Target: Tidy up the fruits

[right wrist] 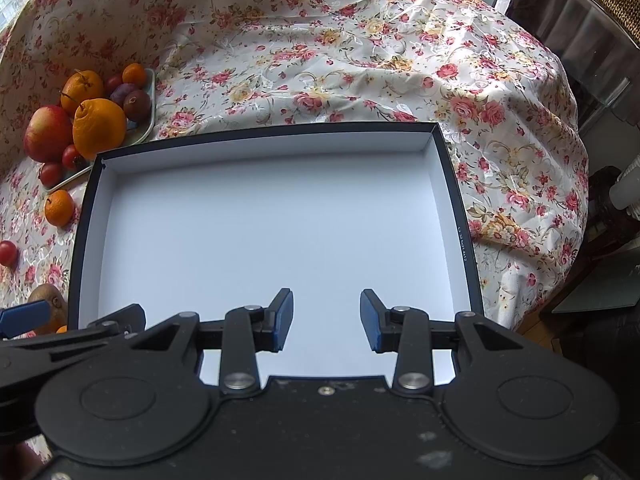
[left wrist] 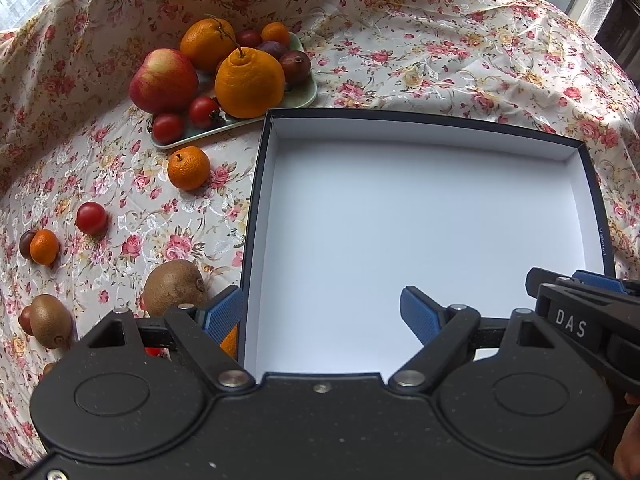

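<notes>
A shallow dark-rimmed box (left wrist: pixel 424 117) with a bare white floor lies in front of both grippers. My left gripper (left wrist: pixel 320 312) is open and holds nothing. Its left finger hangs outside the box's left rim near a kiwi (left wrist: pixel 174 286), and its right finger is over the box floor. My right gripper (right wrist: pixel 327 316) is open and holds nothing, low over the near part of the box (right wrist: pixel 264 130). A pale green plate (left wrist: pixel 304 96) at the back left holds an apple (left wrist: pixel 164 80), two large oranges, plums and cherry tomatoes.
Loose on the floral tablecloth (left wrist: pixel 440 52) left of the box lie a mandarin (left wrist: pixel 188 168), a cherry tomato (left wrist: pixel 91 218), a small orange (left wrist: pixel 44 246) and a second kiwi (left wrist: pixel 50 320). The cloth drops off at the right, where dark furniture (right wrist: pixel 580 20) stands.
</notes>
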### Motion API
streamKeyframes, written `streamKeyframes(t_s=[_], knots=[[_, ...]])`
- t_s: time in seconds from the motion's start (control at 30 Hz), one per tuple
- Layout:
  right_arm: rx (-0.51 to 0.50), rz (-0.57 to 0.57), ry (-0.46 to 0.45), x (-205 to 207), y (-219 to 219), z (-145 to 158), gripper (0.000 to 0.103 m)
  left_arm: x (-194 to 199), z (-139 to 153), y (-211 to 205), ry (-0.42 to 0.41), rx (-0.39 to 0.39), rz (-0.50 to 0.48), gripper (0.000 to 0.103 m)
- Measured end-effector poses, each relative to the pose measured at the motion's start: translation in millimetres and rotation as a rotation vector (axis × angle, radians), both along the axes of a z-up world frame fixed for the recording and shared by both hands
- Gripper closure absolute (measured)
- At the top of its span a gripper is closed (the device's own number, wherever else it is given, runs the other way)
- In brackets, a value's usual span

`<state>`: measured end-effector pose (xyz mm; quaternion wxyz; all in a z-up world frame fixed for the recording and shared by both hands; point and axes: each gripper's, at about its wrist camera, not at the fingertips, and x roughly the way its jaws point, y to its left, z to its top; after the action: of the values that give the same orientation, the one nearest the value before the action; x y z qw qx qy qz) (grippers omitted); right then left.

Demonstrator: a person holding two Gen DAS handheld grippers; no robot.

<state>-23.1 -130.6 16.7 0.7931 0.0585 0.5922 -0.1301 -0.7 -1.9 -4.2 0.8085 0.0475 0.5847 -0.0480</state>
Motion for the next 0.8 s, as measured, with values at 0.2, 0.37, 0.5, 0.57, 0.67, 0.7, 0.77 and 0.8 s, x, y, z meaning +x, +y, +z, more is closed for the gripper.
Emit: streamKeyframes(t_s=[0.2, 0.37, 0.5, 0.57, 0.67, 0.7, 0.77, 0.8], knots=[[0.002, -0.001, 0.001, 0, 0, 0, 0.064, 0, 0, 0, 0.002, -0.002, 0.005, 0.016], [0.003, -0.001, 0.002, 0, 0, 0, 0.064, 1, 0, 1, 0.000, -0.006, 0.008, 0.018], [0.005, -0.004, 0.004, 1, 0, -1, 0.064, 1, 1, 3, 0.006, -0.033, 0.007, 0.021], [0.011, -0.008, 0.004, 1, 0, 0, 0.064, 1, 2, 6, 0.009, -0.051, 0.013, 0.022], [0.019, -0.011, 0.004, 3, 2, 1, 0.064, 0, 5, 11, 0.005, -0.074, 0.026, 0.024], [0.022, -0.011, 0.004, 3, 3, 1, 0.064, 0, 7, 14, -0.001, -0.079, 0.035, 0.024], [0.031, -0.014, 0.003, 4, 5, 2, 0.064, 1, 10, 21, -0.030, -0.080, 0.059, 0.024], [0.035, -0.016, 0.003, 5, 6, 2, 0.064, 1, 12, 25, -0.049, -0.075, 0.067, 0.024]])
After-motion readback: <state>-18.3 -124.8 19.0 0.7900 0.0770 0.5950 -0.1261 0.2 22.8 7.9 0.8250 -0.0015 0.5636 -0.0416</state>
